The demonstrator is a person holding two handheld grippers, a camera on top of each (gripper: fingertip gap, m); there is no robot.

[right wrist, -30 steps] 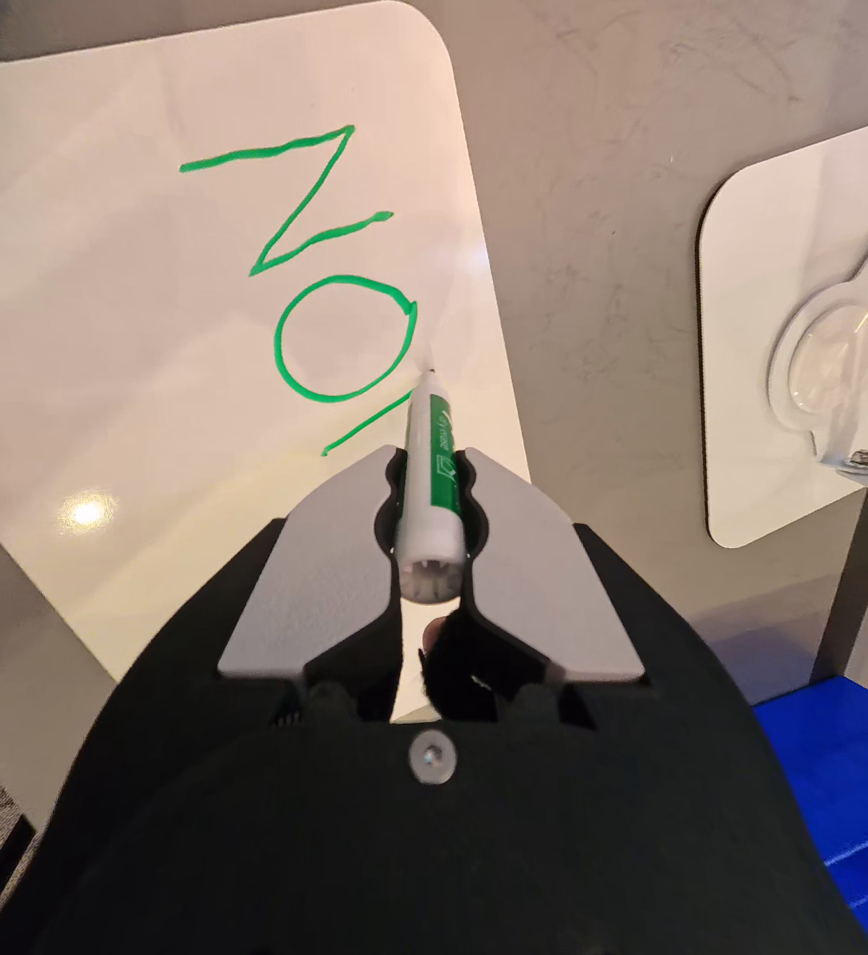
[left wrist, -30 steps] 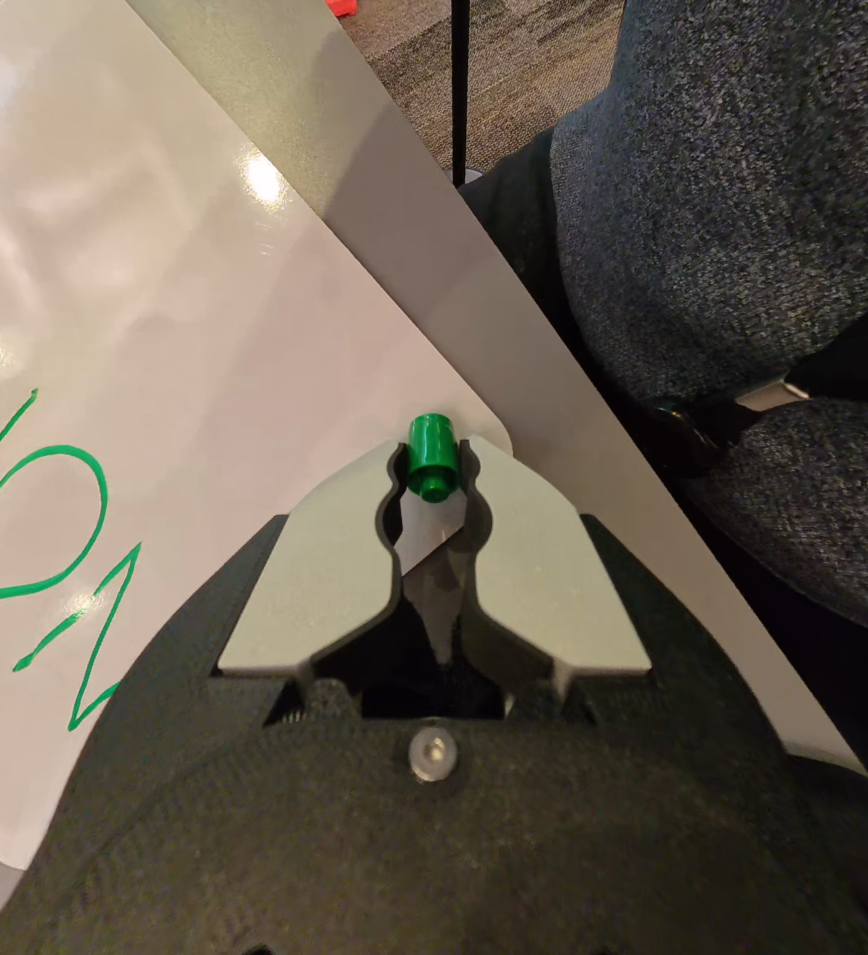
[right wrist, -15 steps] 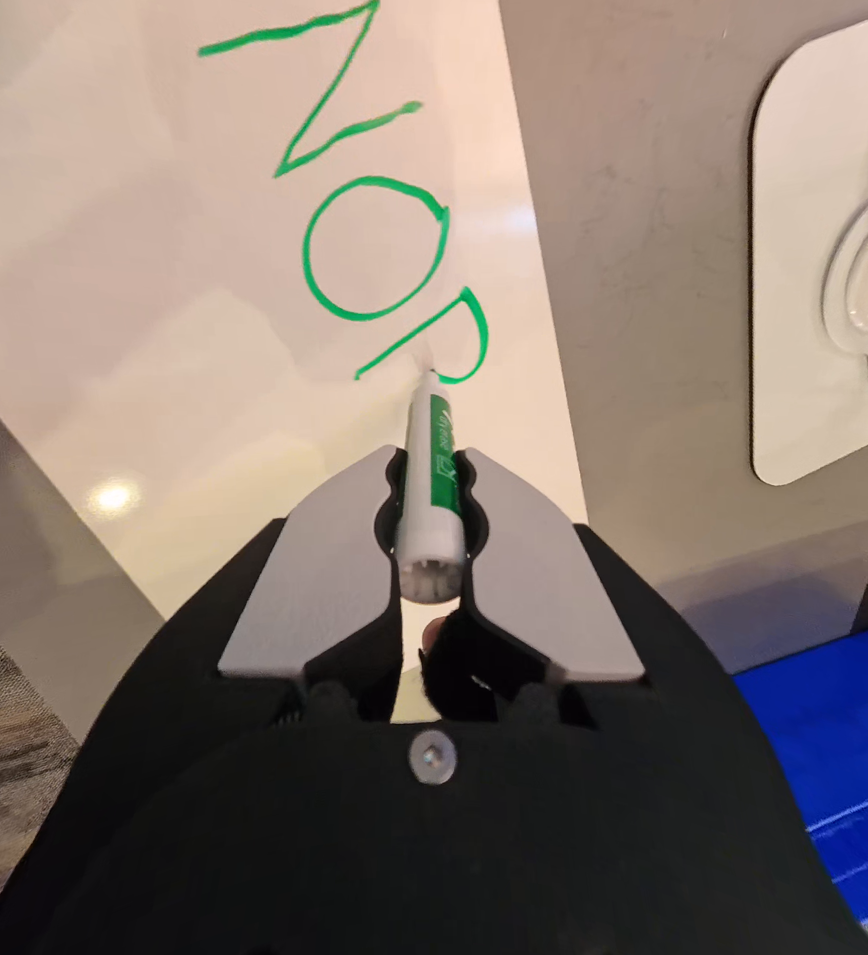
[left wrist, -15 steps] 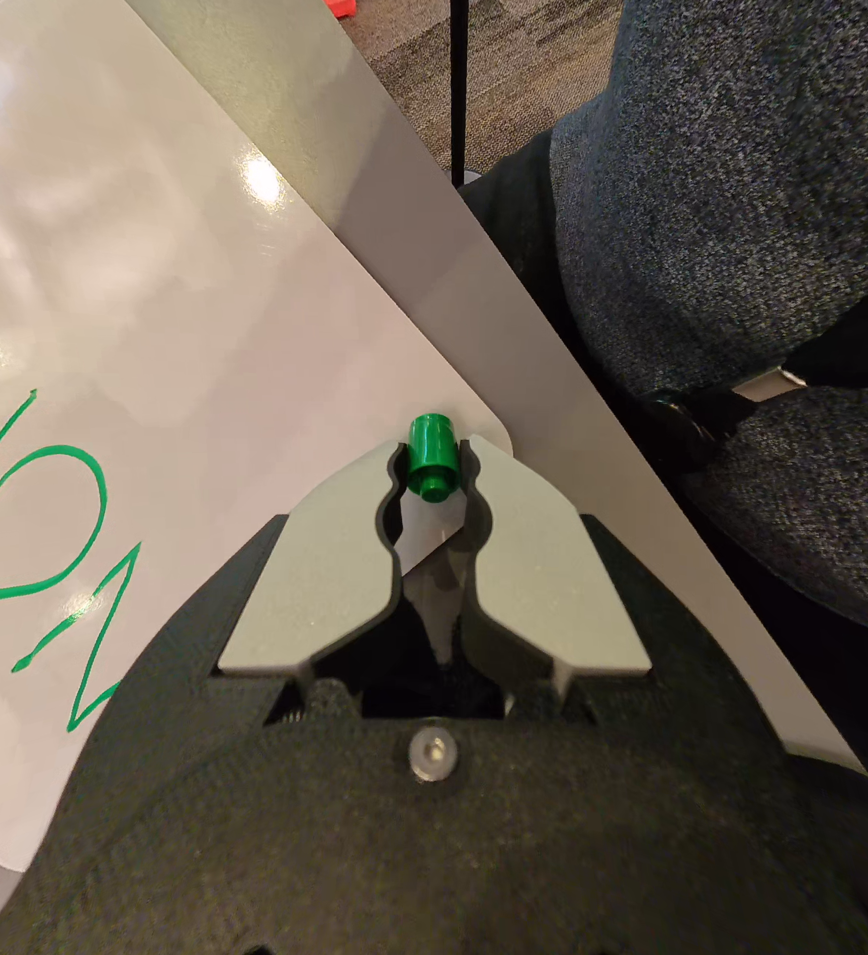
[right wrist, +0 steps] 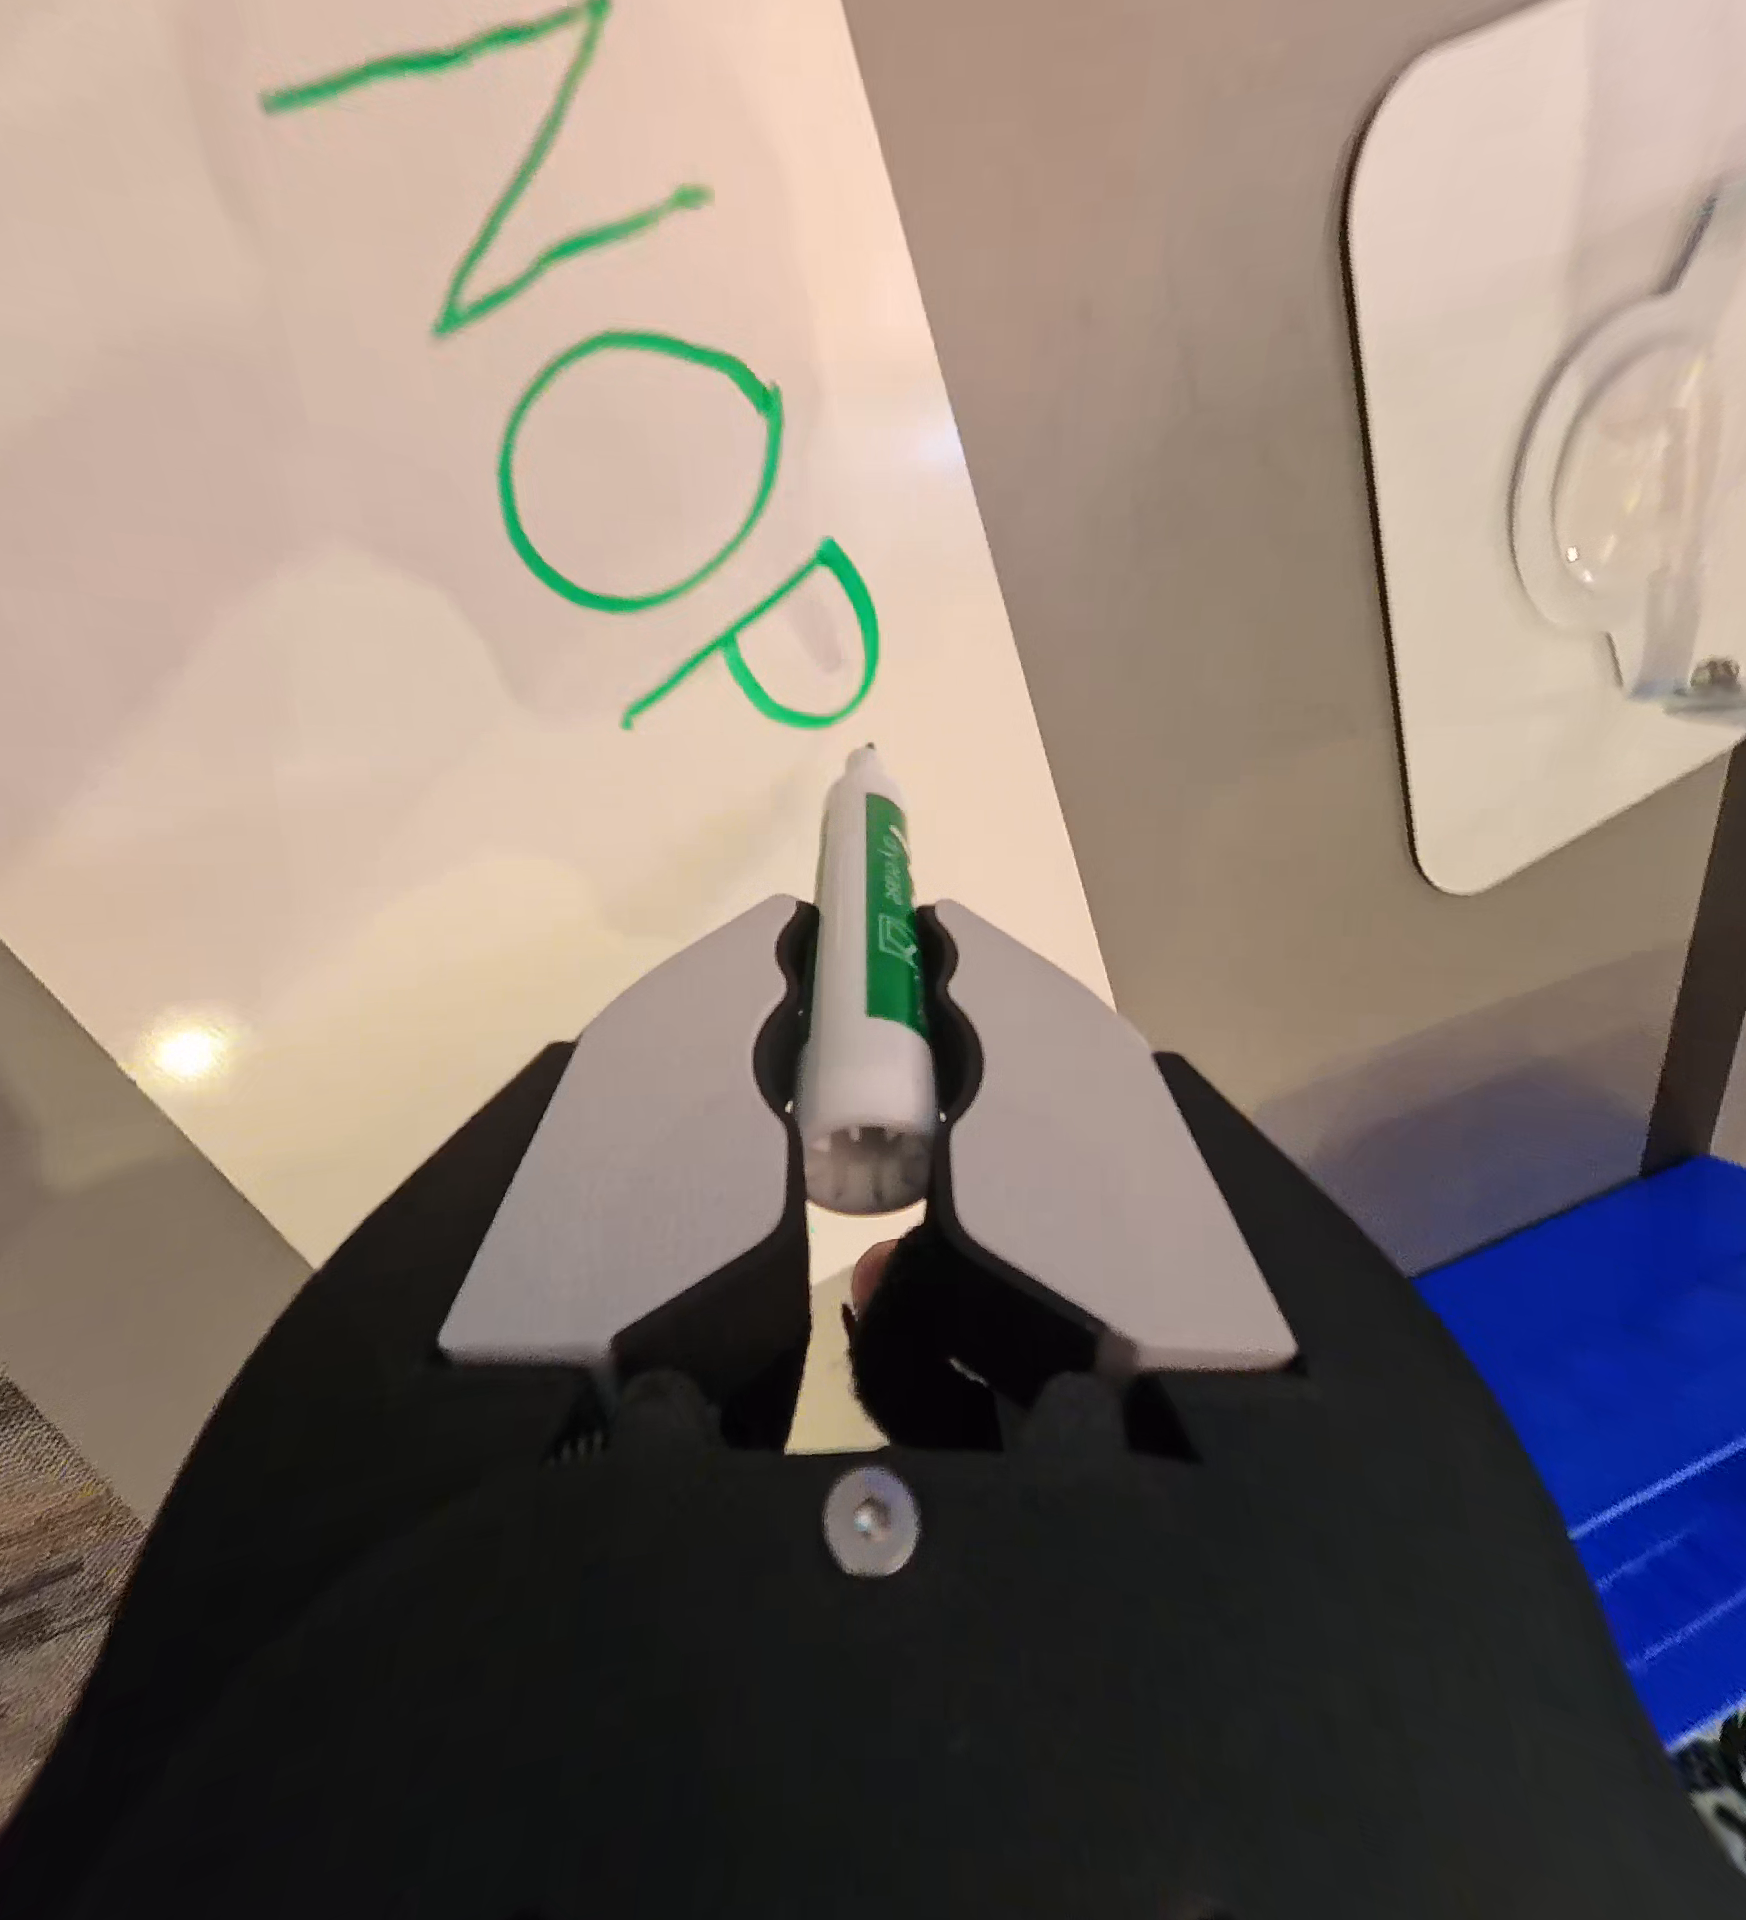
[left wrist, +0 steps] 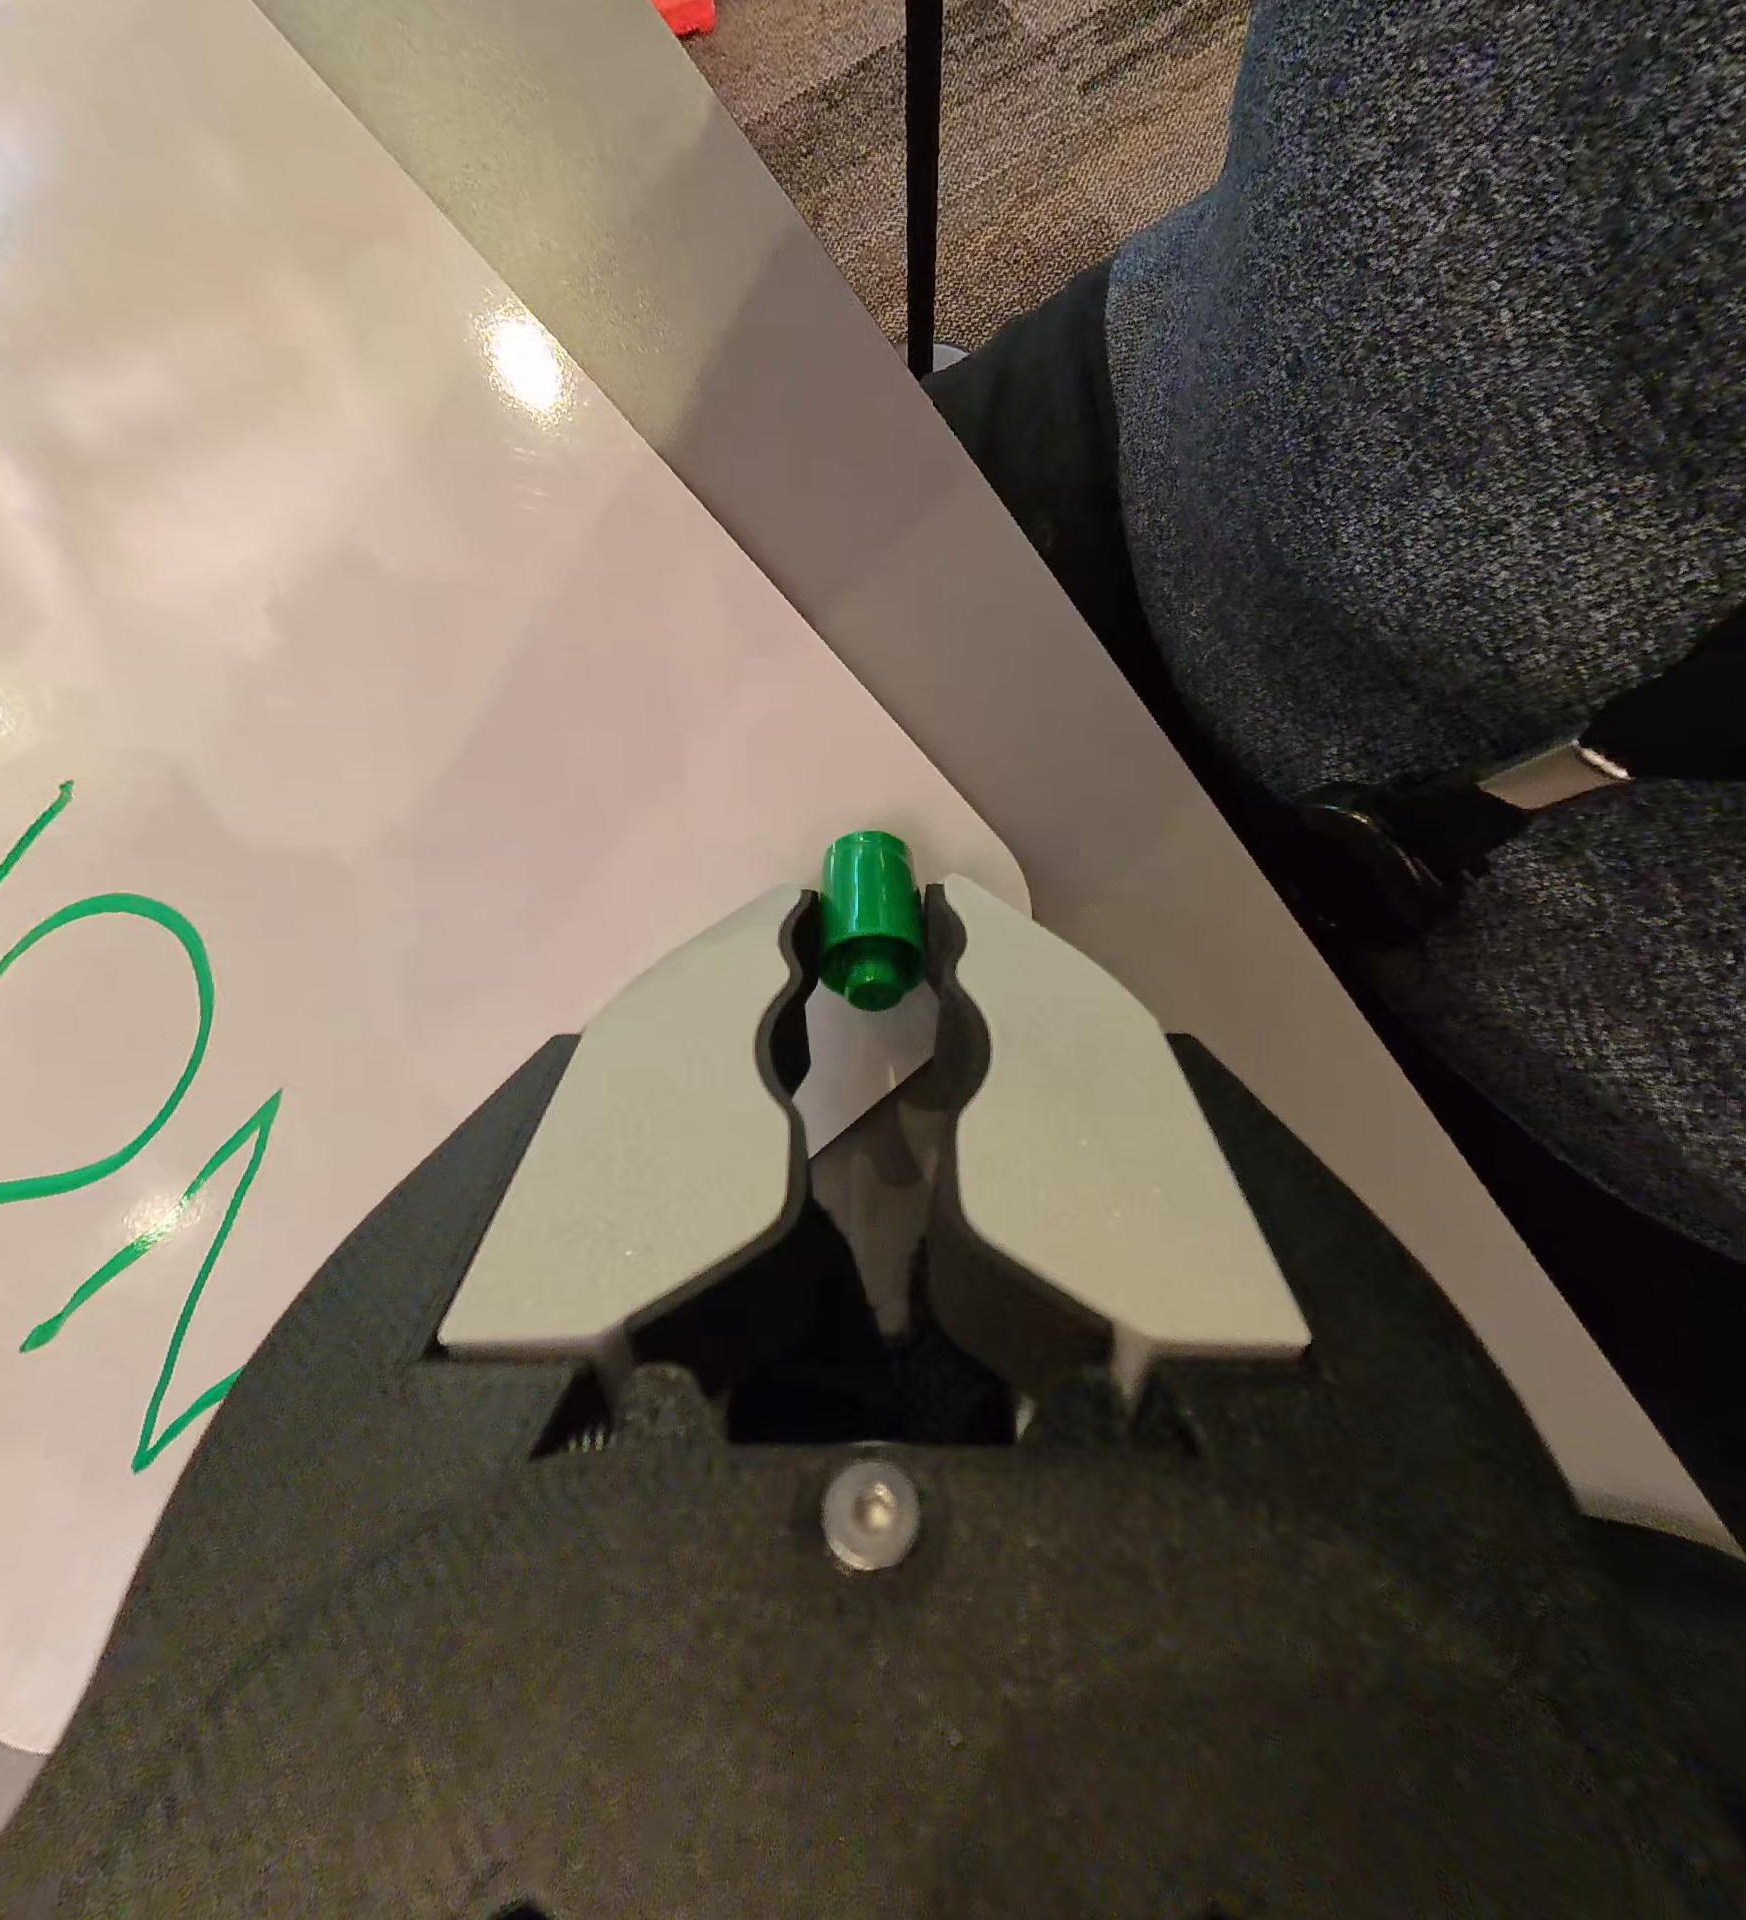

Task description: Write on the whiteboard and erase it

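Grey table (right wrist: pixel 1108 312) under a glossy whiteboard (right wrist: pixel 225 520), carpet (left wrist: pixel 848 135) past its edge. Right gripper (right wrist: pixel 869 914) clamped on a marker (right wrist: pixel 864 987), both pads pressed to its barrel, tip aimed at the whiteboard just below green writing (right wrist: pixel 630 468) near the right edge; left gripper (left wrist: pixel 869 914) shut on a green cap (left wrist: pixel 869 920) over the whiteboard's corner. Further out, a second small white board (right wrist: pixel 1534 468) with a clear holder (right wrist: pixel 1658 499), a blue bin (right wrist: pixel 1627 1403), and a person's grey sleeve (left wrist: pixel 1471 416).

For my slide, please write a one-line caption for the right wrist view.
Right gripper grips a green-labelled marker, its tip just short of green strokes on the whiteboard.
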